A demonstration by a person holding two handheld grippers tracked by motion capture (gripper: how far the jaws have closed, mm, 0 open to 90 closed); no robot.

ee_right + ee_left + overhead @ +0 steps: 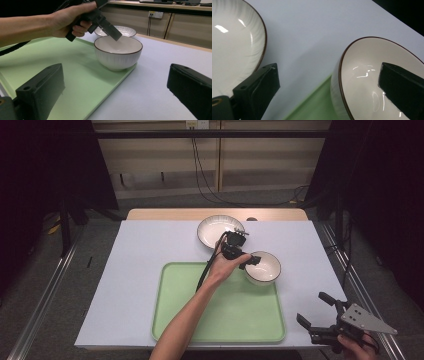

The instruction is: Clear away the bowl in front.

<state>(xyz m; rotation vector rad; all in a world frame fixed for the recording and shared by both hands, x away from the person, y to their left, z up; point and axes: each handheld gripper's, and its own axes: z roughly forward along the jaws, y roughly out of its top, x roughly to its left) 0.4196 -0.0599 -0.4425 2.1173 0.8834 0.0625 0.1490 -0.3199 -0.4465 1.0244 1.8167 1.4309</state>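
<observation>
Two jaws of the left gripper (239,251) stand apart, one hanging inside the bowl (263,267) and the other outside its near wall, neither pressing on the rim as far as the left gripper view shows. No grip holds the bowl now; it sits on the far right corner of the green tray (180,320), with its base overlapping the tray's raised edge, so it may be resting slightly tilted. Just beyond the left gripper lies the plate (214,229), on the bare surface (135,270) and close to the bowl without touching it.

Down at the near right corner, the right gripper (320,316) waits with its jaws wide apart and nothing between them, well clear of the tray.

Risks, as I judge them: the jaw inside the bowl could catch the rim if the hand pulls sideways rather than up, dragging or tipping the bowl off the tray's lip. A knocked bowl could slide into the plate. The trailing cable crossing the tray might also snag.
</observation>
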